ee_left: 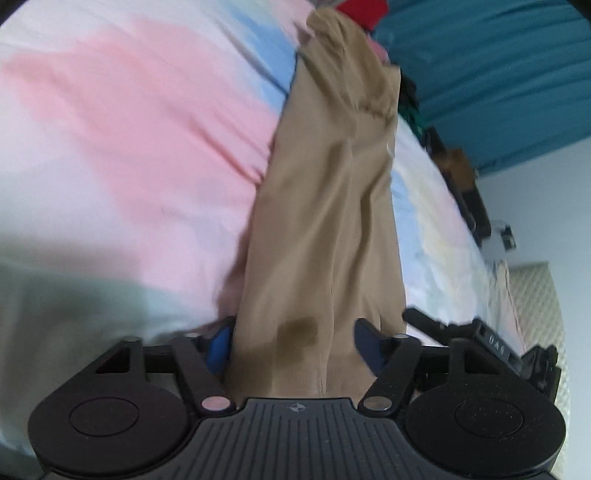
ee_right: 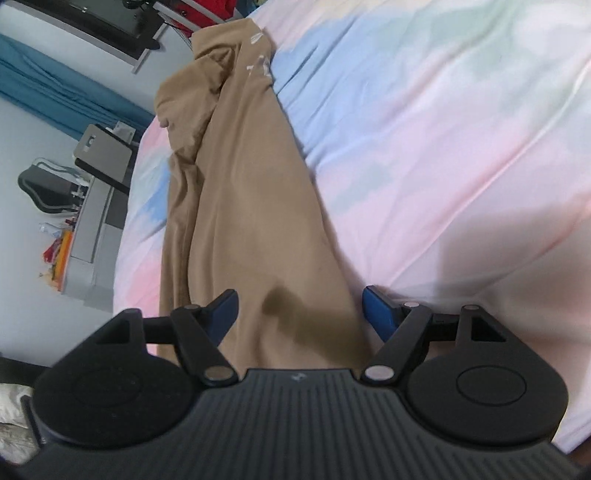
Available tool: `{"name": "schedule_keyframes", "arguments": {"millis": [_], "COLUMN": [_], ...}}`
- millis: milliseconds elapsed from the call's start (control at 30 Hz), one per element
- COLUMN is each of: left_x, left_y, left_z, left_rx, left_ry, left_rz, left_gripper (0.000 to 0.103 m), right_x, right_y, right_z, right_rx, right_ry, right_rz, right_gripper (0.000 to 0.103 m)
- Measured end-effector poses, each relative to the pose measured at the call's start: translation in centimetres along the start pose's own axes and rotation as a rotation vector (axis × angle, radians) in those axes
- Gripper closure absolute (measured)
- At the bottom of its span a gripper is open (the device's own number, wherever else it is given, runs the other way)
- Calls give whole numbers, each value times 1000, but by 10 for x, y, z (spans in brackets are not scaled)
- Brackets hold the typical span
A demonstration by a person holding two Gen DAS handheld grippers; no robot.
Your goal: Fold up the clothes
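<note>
Left gripper [ee_left: 295,345]: jaws standing apart, tan garment [ee_left: 325,221] running up between the blue pads [ee_left: 218,349]. Left pad is sitting against the cloth edge; right pad looks just clear of the fabric. Doesn't read as a pinch, calling it open.

Right gripper [ee_right: 300,312]: jaws standing wide, same tan garment [ee_right: 251,206] lying between the blue pads [ee_right: 380,312]. Both pads are just beside the cloth, not pressing it. Open too.

Garment is lying as a long narrow strip on the bed sheet [ee_left: 110,129], stretching away from both grippers. Dark patch on the cloth near the jaws in both views, cannot tell whether it's a stain or a shadow. Far end is bunching up in folds, with some pale marking showing in the right wrist view.

Sheet [ee_right: 443,129] is pastel: pink, blue, white, greenish patches, lightly creased.

In the left wrist view, part of another black gripper [ee_left: 495,341] is showing low at the right edge.

Beyond the bed: teal fabric [ee_left: 498,74] hanging against the wall, something red [ee_left: 360,11] past the garment's far end, grey furniture [ee_right: 92,221] along the bed's side. Both frames are slightly blurred.
</note>
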State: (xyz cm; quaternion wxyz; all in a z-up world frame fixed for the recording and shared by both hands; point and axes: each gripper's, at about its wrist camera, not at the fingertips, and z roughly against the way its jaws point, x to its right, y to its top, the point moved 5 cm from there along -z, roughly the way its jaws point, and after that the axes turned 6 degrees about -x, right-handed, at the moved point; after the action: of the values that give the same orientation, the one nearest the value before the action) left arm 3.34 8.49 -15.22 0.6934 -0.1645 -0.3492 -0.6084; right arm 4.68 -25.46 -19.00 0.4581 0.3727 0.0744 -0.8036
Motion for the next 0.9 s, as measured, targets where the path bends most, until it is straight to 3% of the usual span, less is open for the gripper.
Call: {"name": "schedule_keyframes", "arguments": {"millis": [100,267,333,500,567,700,900], "left_x": [-2,-2,-3,3,6,14,48], "left_y": [-4,-7,-7,-4,-4,-6,-12], "left_z": [1,0,4,21,31,49,77], "left_rx": [0,-5,15,122,174,261,357], "left_ry": [14,17,10,-70,-111,-199,-224], "left_rz": [0,-6,-6,-8,-19,-47,-179], "left_gripper": [54,91,94,97,98,98,99], "right_x": [-3,-15,-20,-17,-15,-19,-34], "right_y": [-10,-36,-42,-46,-45,-39,-28], "right_z": [3,10,15,29,34,50,83], "right_rx": [-30,-58,-44,12,36,104,185], "right_ry": [66,65,45,-40,-29,35,189], "right_rz": [-30,13,40,64,53,45,27], "right_gripper": [28,31,37,87,93,95,96]}}
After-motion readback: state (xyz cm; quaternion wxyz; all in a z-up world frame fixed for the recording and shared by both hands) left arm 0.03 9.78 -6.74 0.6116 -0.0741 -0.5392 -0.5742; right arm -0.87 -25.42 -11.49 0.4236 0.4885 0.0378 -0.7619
